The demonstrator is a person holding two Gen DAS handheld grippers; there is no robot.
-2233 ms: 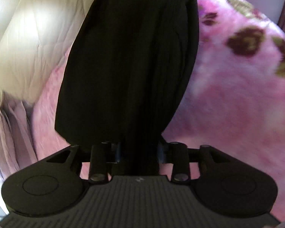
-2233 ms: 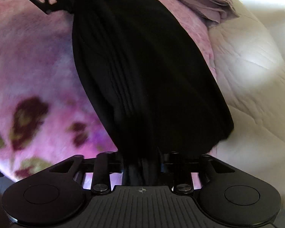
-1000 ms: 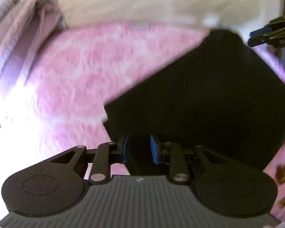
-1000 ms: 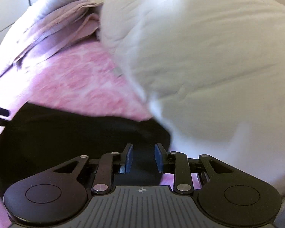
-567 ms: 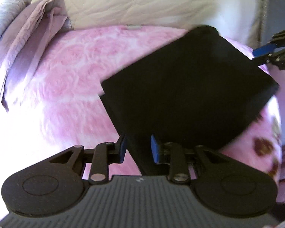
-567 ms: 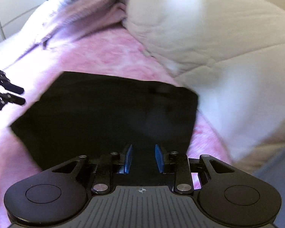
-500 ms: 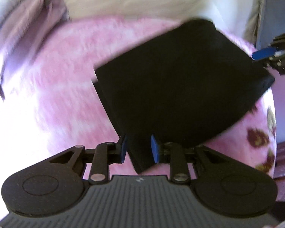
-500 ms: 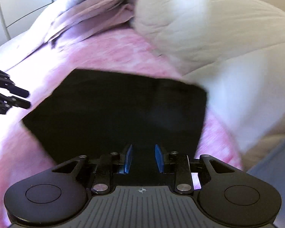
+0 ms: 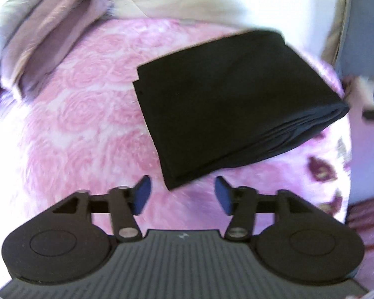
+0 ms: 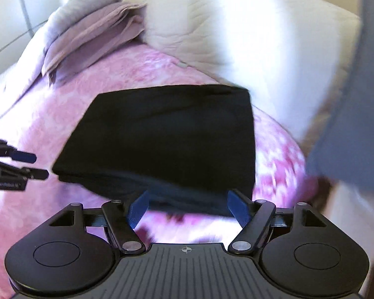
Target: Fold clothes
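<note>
The left hand-held gripper (image 9: 182, 194) has its blue pads spread and its jaws are opening. Nothing is pinched between them; only the near corner of the folded black garment (image 9: 232, 109) pokes toward the gap without touching either pad. The right hand-held gripper (image 10: 187, 205) is likewise letting go, jaws opening, with the garment's near edge lying between its pads, though the pads do not appear to press on it. From the right wrist view the left one's fingertips show at the garment's left side, just beside it and apart from it.

The garment lies as a flat, layered rectangle on the pink rose-patterned blanket (image 9: 82, 114) covering the bed, toward the bed's far right part, its far edge close to the cream quilt (image 10: 236, 32). A stack of mauve folded cloth (image 10: 92, 37) sits near the bed's far left corner, well apart from it.

The step in hand looks like the release after setting the fold down. To do it well, I would let the pads clear fully before drawing back, and pull both tools straight away so no layer snags and drags the stacked edges open. A light press on top afterwards could settle the fold.

Writing: a small white label shows on the left tool's body (image 10: 8, 185) in the right wrist view; it is too blurred to read.
</note>
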